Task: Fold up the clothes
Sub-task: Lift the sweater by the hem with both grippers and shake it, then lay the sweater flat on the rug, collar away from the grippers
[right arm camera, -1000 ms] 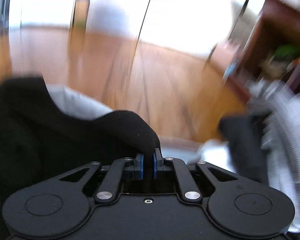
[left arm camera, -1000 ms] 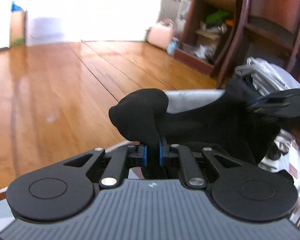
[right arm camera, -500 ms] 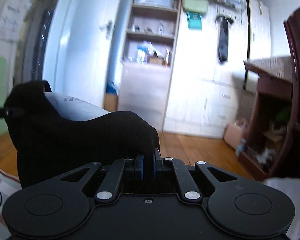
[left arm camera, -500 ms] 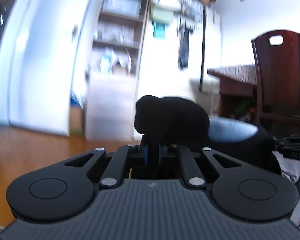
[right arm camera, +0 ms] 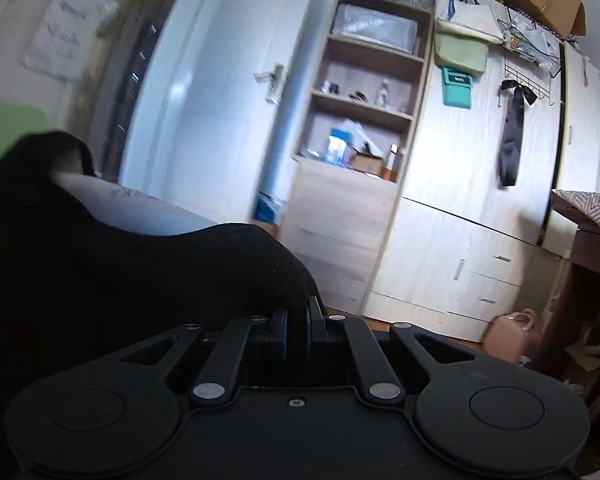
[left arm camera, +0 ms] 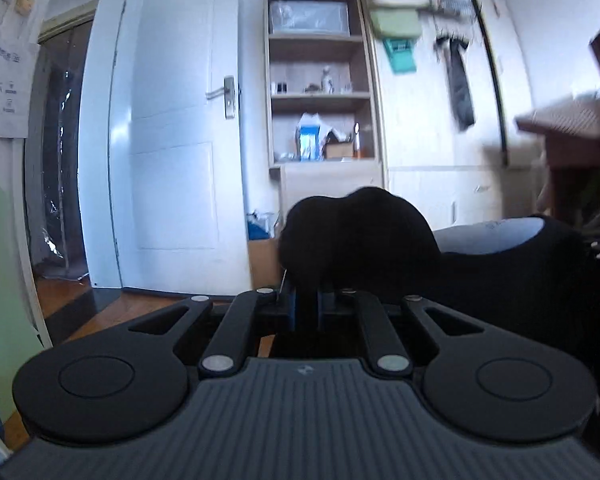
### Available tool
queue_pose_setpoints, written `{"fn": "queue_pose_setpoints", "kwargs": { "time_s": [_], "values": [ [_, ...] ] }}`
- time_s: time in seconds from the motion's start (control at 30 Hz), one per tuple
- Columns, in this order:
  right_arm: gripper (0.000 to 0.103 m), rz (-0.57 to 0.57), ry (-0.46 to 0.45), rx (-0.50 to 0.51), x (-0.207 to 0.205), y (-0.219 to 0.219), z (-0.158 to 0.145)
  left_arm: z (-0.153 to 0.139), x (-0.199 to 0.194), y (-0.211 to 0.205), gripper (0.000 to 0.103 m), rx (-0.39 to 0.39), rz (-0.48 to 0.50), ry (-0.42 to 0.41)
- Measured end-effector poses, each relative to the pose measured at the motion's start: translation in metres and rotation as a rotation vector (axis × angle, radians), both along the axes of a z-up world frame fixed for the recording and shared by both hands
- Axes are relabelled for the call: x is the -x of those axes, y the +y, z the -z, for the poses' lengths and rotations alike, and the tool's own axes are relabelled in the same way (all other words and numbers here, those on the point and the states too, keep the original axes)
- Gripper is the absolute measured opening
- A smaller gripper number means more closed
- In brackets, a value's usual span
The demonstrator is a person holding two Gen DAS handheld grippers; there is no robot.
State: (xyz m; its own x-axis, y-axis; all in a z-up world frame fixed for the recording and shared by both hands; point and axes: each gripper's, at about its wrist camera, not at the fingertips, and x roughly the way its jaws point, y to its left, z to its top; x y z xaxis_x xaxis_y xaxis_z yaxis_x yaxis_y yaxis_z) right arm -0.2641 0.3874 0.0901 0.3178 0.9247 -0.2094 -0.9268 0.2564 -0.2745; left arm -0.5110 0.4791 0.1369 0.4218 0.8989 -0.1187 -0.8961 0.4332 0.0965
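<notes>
Left claw easing open yet pinching black garment; right claw clenched on its far edge — held aloft, spread between. Next: lay flat, fold.

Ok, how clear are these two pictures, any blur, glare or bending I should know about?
Left wrist view: the shelf unit is fairly sharp, the right edge smears, the white door bows from the fisheye and shows soft glare. Right wrist view: the door side is streaked with motion blur, the wardrobe reads sharper. In both, the black garment is too dark to show any detail.
</notes>
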Motion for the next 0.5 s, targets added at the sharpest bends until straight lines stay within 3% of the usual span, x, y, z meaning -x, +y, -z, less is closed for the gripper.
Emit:
{"fn": "queue_pose_setpoints", "kwargs": {
  "time_s": [0.07, 0.13, 0.17, 0.2, 0.23, 0.3, 0.37, 0.5],
  "values": [
    [0.022, 0.035, -0.012, 0.011, -0.017, 0.048, 0.036, 0.032, -0.021, 0.037, 0.016, 0.108, -0.006, 0.089],
    [0.061, 0.093, -0.001, 0.048, -0.033, 0.085, 0.074, 0.068, -0.044, 0.070, 0.043, 0.247, 0.002, 0.188],
    [0.062, 0.147, 0.031, 0.096, -0.039, 0.092, 0.094, 0.086, -0.050, 0.077, 0.052, 0.304, 0.027, 0.205],
    [0.062, 0.201, 0.063, 0.145, -0.045, 0.100, 0.115, 0.107, -0.049, 0.072, 0.064, 0.360, 0.069, 0.176],
    [0.062, 0.221, 0.132, 0.169, -0.051, 0.096, 0.134, 0.131, -0.047, 0.068, 0.069, 0.428, 0.106, 0.136],
    [0.062, 0.165, 0.334, 0.220, -0.063, 0.070, 0.174, 0.180, -0.044, 0.062, 0.069, 0.581, 0.163, 0.068],
    [0.062, 0.125, 0.484, 0.323, -0.072, 0.045, 0.215, 0.230, -0.041, 0.064, 0.067, 0.768, 0.133, 0.046],
    [0.062, 0.174, 0.535, 0.414, -0.079, -0.007, 0.255, 0.294, -0.027, 0.060, 0.066, 1.037, 0.077, -0.015]
  ]
}}
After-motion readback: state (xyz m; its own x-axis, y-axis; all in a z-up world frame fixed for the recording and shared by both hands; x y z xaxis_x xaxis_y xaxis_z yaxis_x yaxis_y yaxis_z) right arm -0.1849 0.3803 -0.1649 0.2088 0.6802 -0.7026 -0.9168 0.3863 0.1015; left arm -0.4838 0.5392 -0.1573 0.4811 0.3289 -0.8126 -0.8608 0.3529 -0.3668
